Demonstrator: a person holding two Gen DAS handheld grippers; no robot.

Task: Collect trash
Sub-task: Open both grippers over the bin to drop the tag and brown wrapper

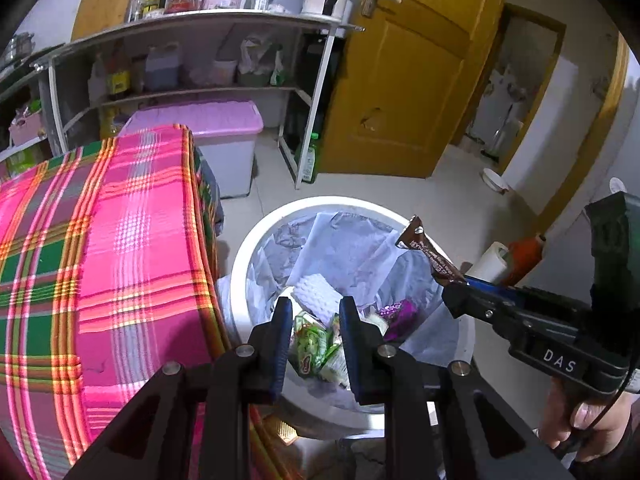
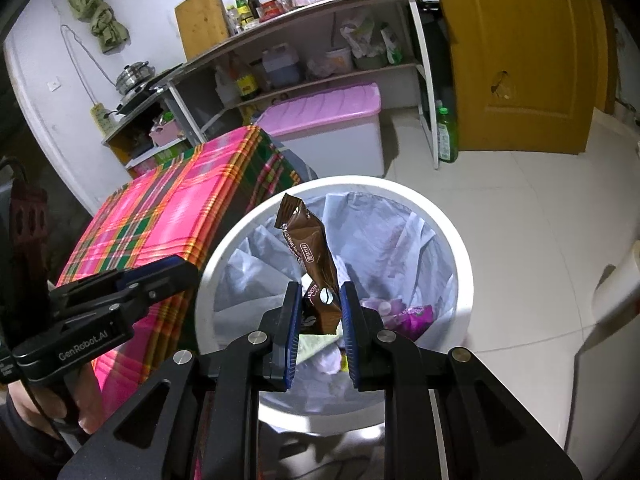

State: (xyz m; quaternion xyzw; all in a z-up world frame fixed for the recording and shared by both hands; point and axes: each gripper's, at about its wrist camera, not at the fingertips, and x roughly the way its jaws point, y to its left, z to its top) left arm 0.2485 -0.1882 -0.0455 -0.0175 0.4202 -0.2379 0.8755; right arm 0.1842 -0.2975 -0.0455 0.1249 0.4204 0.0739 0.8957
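Pale floor tiles (image 2: pixel 520 208) run under a kitchen corner with a yellow-brown wooden door (image 2: pixel 516 52) and an open shelf unit (image 2: pixel 320 28) crowded with bottles, bags and jars. A lilac-lidded storage box (image 2: pixel 332 116) sits on the floor in front of the shelves, and a green bottle (image 2: pixel 446 134) stands beside the shelf leg by the door. Next to the bin is a table covered with a pink, green and orange plaid cloth (image 1: pixel 100 248).

A round white trash bin (image 2: pixel 460 264) stands on the tiles just beside the table, lined with a thin whitish bag (image 2: pixel 404 236). Inside lie crumpled white paper, a green printed wrapper (image 1: pixel 312 344) and a purple wrapper (image 2: pixel 416 314).

The right gripper (image 2: pixel 320 300) is clamped on a brown wrapper (image 2: pixel 312 248), a long glossy packet with light lettering and a coffee-bean mark; its lower end is pinched between the blue pads and its crimped top end sticks up, over the bin's opening. From the left camera the same packet juts out of the black tool at the bin's right rim.

The left gripper (image 1: pixel 316 320) hangs over the bin with its fingers apart and nothing between them; the green wrapper shows through the gap below.
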